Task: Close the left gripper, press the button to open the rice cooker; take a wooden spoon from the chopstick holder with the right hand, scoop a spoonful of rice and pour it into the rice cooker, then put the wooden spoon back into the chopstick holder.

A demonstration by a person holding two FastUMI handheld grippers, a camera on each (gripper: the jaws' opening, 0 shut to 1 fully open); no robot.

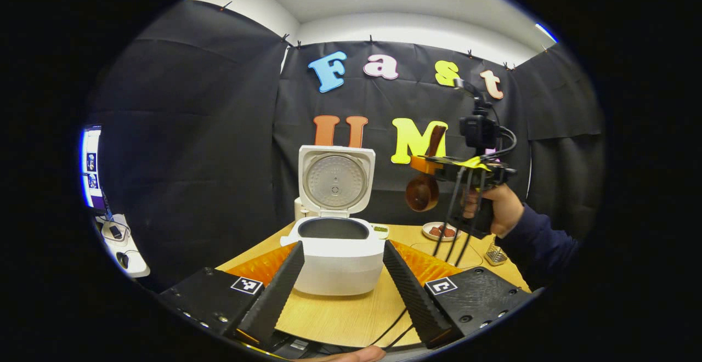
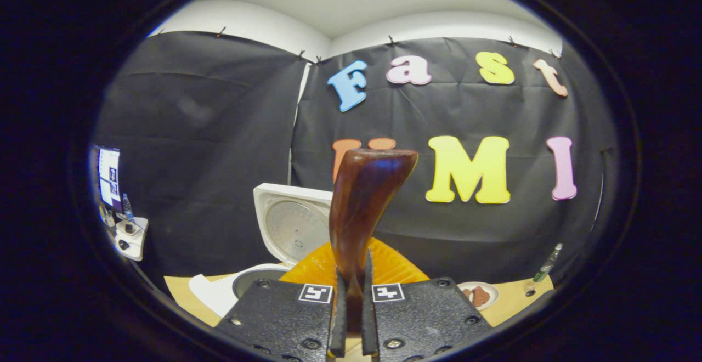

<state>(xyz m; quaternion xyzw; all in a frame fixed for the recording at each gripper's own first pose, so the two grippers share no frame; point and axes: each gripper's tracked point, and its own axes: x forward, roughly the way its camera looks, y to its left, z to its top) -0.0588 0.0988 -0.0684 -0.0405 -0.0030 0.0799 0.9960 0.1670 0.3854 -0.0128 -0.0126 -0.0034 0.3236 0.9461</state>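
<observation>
While the lid stands open, each thing sits as follows:
Rice cooker (image 1: 340,252): it stands near the middle of the table (image 1: 351,312), with the lid (image 1: 335,180) raised upright at the back, so the inner pot is free to receive rice from above.
Left gripper (image 1: 343,274): its two fingers are spread wide apart and grip nothing; they frame the cooker body from the near edge of the table, I think only to wait out of the way.
Right gripper (image 2: 351,318): both fingers are pressed together on the handle of the wooden spoon (image 2: 362,208), which rises upright between them; such a tight hold keeps the spoon from turning.
Wooden spoon, seen from the left gripper view: it hangs high above the right part of the table, the bowl end downward and well apart from the cooker.
Small plate (image 1: 440,231): it lies toward the far right edge of the table.
Step, in my judgement: the spoon is taken; whether rice is in it I cannot tell.
</observation>
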